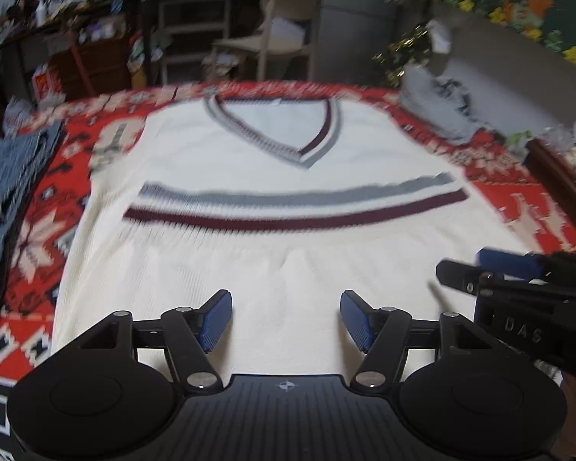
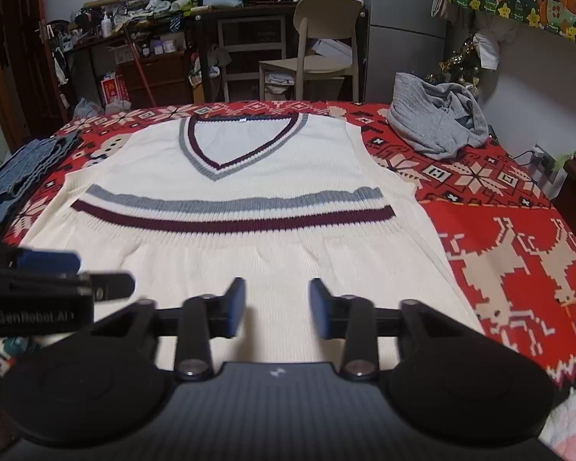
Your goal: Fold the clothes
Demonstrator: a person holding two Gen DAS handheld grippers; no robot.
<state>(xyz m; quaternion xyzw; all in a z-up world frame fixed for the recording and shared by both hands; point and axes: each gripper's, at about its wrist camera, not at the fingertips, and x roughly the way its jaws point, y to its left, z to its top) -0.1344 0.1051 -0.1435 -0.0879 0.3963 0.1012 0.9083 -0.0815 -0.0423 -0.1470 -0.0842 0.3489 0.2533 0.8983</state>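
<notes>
- Left wrist view: the cream knit vest lies spread flat, front up, on the red patterned blanket, V-neck at the far end and hem nearest the camera. No fold shows in it, so the folding of this garment is all still to do as it lies. The left gripper hovers over the hem with its blue pads well apart and nothing between them. A stack of blue denim sits at the left edge of the blanket; it looks folded, though the blur makes that uncertain. A grey garment lies crumpled at the far right corner and reads as still unfolded.
- Right wrist view: the same vest appears sharper, both armholes and the grey and maroon chest stripes lying straight, with only a slight pucker below the stripes. The right gripper is also spread wide and empty above the hem.
- This view shows the grey garment clearly as a loose heap, and more bare blanket to the right; the left view instead shows more of the denim stack. Each view catches the other gripper at its edge, side by side near the hem.
</notes>
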